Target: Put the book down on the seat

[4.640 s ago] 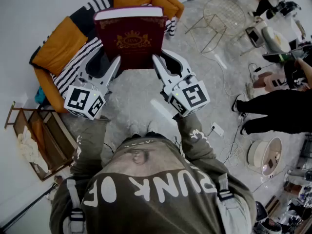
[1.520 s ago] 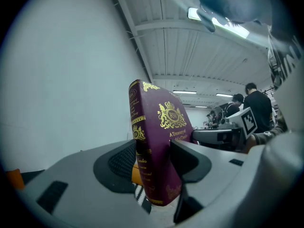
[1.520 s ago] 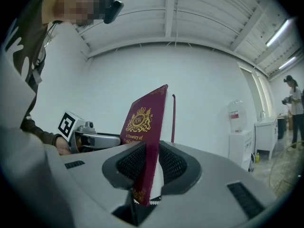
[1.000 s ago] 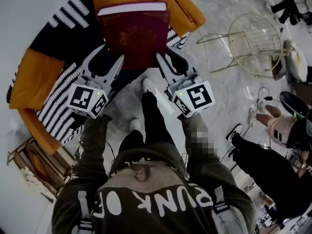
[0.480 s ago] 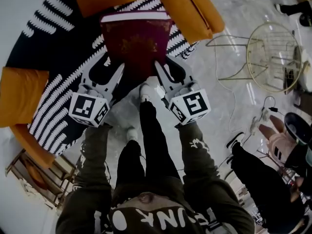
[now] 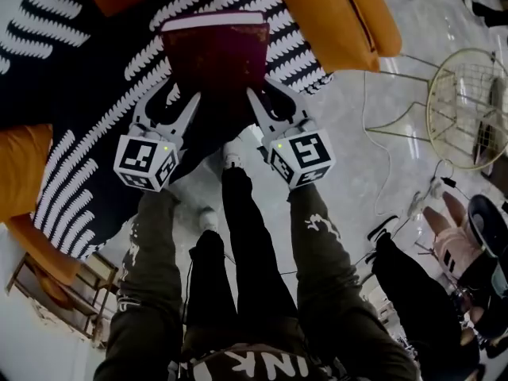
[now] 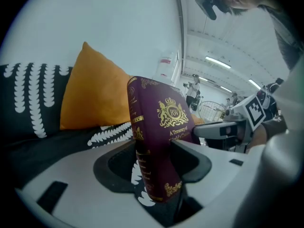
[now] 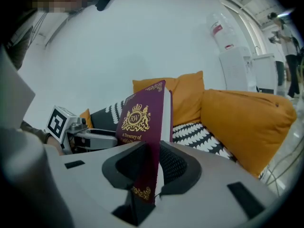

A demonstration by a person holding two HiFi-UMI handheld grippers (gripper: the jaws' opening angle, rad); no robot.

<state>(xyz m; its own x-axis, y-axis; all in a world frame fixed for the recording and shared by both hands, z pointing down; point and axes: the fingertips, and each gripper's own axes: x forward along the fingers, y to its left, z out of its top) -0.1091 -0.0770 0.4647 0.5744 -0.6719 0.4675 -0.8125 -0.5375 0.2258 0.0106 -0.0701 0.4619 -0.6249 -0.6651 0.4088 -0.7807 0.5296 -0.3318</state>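
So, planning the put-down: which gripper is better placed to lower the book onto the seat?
Probably left, narrowly. The left gripper clamps the book at its spine, the right gripper at its page edge; both hold it above the seat.

On the cover of my book (image 8: 138,127) I read "RW" in gold, with "A Treasury of" beneath; my top (image 6: 238,365) shows "INK".

Closed maroon book (image 6: 213,58) with gold crest, above the black-and-white seat (image 6: 87,94).
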